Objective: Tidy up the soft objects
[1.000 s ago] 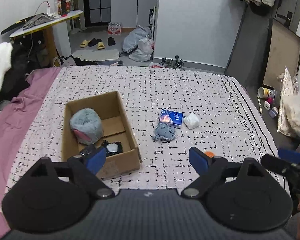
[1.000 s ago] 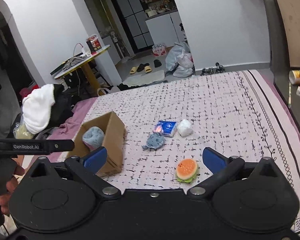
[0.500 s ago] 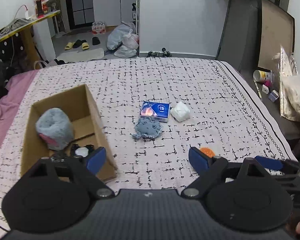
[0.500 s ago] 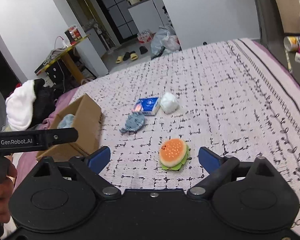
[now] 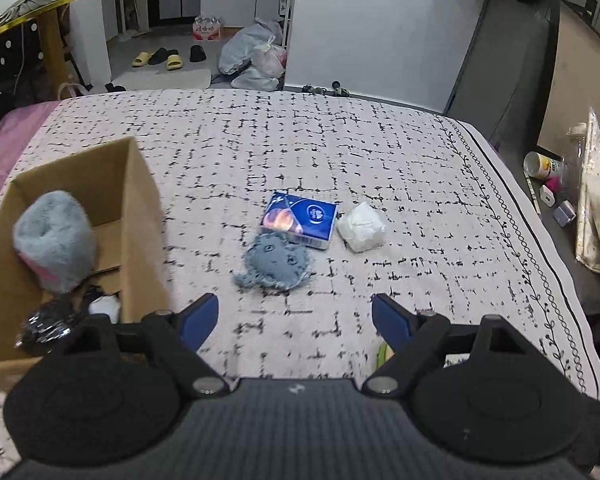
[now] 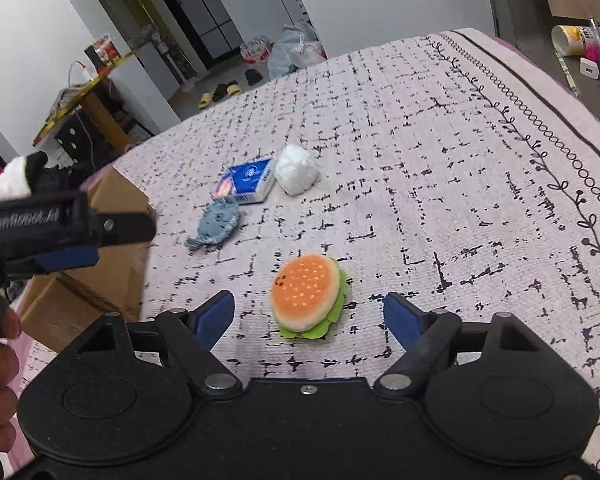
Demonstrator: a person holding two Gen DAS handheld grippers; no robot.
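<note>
A cardboard box (image 5: 140, 216) stands on the bed at the left with a fluffy grey-blue plush (image 5: 54, 236) and small dark items inside. A blue-grey flat plush (image 5: 276, 260), a blue tissue pack (image 5: 300, 218) and a white soft lump (image 5: 360, 226) lie mid-bed. My left gripper (image 5: 296, 318) is open and empty, just short of the blue-grey plush. A burger plush (image 6: 306, 294) lies on the bed between the open jaws of my right gripper (image 6: 308, 314). The box (image 6: 116, 256), blue-grey plush (image 6: 216, 222), tissue pack (image 6: 246, 180) and white lump (image 6: 296, 174) also show there.
The bed has a patterned cover (image 5: 340, 152) with its edge at the right; cups and small items (image 5: 544, 168) sit on the floor beyond. The left gripper's body (image 6: 60, 228) shows at the left of the right wrist view, over the box.
Both grippers have moved forward and lower toward the bed. The burger plush now sits between the right jaws; the blue-grey plush is closer to the left gripper.
</note>
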